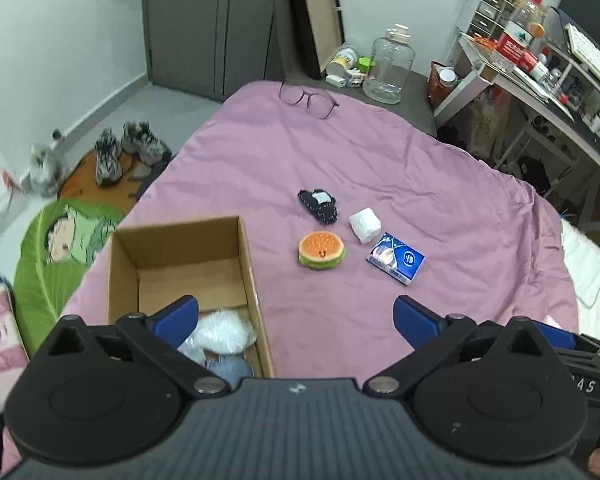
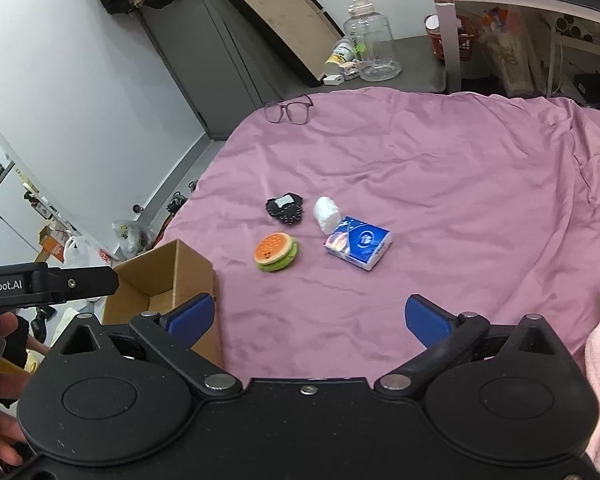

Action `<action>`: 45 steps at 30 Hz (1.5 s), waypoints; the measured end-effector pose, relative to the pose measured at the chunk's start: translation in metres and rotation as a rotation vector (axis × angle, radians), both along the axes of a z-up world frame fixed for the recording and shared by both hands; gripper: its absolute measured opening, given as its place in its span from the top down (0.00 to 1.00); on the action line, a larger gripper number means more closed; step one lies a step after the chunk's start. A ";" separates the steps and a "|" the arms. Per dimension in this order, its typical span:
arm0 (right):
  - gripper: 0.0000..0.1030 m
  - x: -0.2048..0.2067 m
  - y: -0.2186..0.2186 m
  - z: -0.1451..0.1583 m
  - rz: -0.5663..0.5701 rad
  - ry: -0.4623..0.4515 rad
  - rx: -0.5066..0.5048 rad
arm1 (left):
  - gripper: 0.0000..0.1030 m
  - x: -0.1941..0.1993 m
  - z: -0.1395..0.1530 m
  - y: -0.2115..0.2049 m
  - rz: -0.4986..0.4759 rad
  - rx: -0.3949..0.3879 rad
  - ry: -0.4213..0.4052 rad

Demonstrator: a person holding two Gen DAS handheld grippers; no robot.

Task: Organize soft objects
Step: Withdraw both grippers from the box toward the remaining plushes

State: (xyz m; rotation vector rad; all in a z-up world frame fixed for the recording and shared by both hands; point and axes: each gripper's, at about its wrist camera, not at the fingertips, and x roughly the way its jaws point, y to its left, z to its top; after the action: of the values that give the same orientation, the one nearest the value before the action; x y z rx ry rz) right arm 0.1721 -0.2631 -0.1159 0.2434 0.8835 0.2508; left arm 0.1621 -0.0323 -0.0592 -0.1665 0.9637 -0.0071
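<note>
Grippers (image 1: 296, 320) (image 2: 308, 318) wide apart, both empty.

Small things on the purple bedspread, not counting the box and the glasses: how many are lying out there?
4, clustered mid-bed: a burger plush nearest the cardboard box, a black beaded pouch behind it, a white wad to its right, and a blue tissue pack. More soft items sit in the box, partly hidden.

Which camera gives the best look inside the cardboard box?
The left wrist view. It looks down into the cardboard box, showing its floor, a white fluffy item and a blue-grey item. The right wrist view catches only the box's outer corner and a sliver of interior; no contents are visible.
</note>
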 end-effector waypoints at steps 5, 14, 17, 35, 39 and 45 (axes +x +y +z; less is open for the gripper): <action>0.00 0.007 -0.009 -0.007 -0.004 0.007 0.002 | 0.00 0.014 -0.011 -0.004 0.020 -0.037 0.032; 0.00 0.021 -0.015 -0.025 0.007 0.003 -0.041 | 0.00 0.035 -0.035 -0.021 0.031 -0.038 0.091; 0.01 0.026 -0.015 -0.032 0.013 0.005 -0.051 | 0.01 0.043 -0.039 -0.029 0.018 -0.012 0.076; 0.01 0.072 -0.014 -0.076 0.036 0.059 -0.090 | 0.07 0.101 -0.083 -0.042 0.025 -0.023 0.089; 0.01 0.083 -0.009 -0.086 0.053 0.071 -0.107 | 0.09 0.114 -0.097 -0.045 0.026 -0.023 0.110; 0.01 0.102 -0.007 -0.101 0.051 0.086 -0.132 | 0.10 0.132 -0.120 -0.052 0.016 -0.025 0.142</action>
State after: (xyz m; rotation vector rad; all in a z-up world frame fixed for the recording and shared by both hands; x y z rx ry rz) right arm 0.2744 -0.2702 -0.2166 0.1100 0.9884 0.2293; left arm 0.2938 -0.0841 -0.1789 -0.1995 1.1044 0.0073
